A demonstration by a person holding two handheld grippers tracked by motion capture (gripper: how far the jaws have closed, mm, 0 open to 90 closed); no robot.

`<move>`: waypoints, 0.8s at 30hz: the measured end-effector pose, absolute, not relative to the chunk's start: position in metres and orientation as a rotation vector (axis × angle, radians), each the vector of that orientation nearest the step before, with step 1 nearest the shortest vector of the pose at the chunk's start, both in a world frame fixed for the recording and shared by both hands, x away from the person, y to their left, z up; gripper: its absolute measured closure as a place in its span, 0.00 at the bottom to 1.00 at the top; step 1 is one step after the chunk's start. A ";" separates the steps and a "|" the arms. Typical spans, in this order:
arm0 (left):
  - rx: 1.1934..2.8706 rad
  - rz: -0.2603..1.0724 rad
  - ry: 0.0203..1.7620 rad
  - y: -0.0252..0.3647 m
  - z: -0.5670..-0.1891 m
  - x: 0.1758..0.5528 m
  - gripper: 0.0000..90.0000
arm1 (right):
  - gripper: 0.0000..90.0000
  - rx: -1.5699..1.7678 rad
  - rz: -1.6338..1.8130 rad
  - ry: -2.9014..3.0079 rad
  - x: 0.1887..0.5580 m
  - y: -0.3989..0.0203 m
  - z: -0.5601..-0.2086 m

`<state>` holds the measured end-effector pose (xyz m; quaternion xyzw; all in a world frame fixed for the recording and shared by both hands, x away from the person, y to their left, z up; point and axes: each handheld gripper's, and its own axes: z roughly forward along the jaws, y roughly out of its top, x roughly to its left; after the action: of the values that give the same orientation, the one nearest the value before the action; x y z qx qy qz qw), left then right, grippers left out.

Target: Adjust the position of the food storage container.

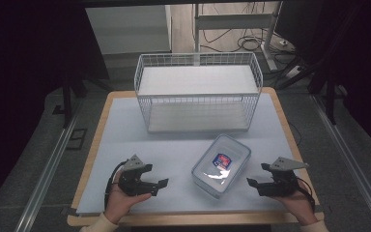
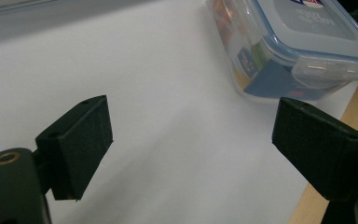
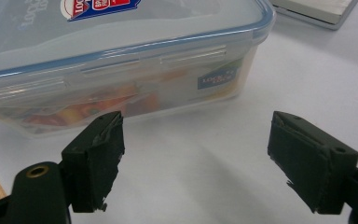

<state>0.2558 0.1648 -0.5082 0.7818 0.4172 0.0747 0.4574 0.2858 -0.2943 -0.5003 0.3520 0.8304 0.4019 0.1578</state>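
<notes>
A clear plastic food box [image 1: 221, 165] with a blue-edged snap-on lid and a red and blue label lies closed on the white mat, near the front and slightly right of centre. My left gripper [image 1: 162, 185] rests to its left, held low in a hand, jaws open and empty, pointing right toward the box [image 2: 289, 51]. My right gripper [image 1: 251, 184] sits just right of the box, jaws open and empty, pointing left at its long side [image 3: 121, 70], where a lid latch faces the jaws. Colourful contents show through the box wall.
A white wire basket [image 1: 198, 92] with two shelves stands at the back of the table, its open side facing me. The wooden table edge [image 1: 193, 220] runs close in front of both hands. Dark floor and cables lie beyond the table.
</notes>
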 end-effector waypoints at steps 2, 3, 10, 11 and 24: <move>1.922 0.186 1.036 0.165 -0.508 0.256 0.13 | 0.21 1.004 1.148 2.376 0.286 -0.294 -0.500; 1.923 0.187 1.038 0.166 -0.508 0.256 0.13 | 0.21 1.003 1.147 2.378 0.286 -0.294 -0.500; 1.914 0.189 1.029 0.165 -0.506 0.254 0.13 | 0.34 0.966 1.164 2.390 0.280 -0.294 -0.493; 1.912 0.185 1.031 0.165 -0.506 0.255 0.13 | 0.47 0.921 1.171 2.391 0.277 -0.296 -0.490; 1.879 0.117 1.039 0.166 -0.509 0.261 0.12 | 1.00 0.664 1.198 2.578 0.262 -0.276 -0.478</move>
<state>0.2605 0.1661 -0.5093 0.7686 0.4251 0.0477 0.4757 0.2622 -0.2756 -0.4776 0.2260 0.8776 0.4080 0.1110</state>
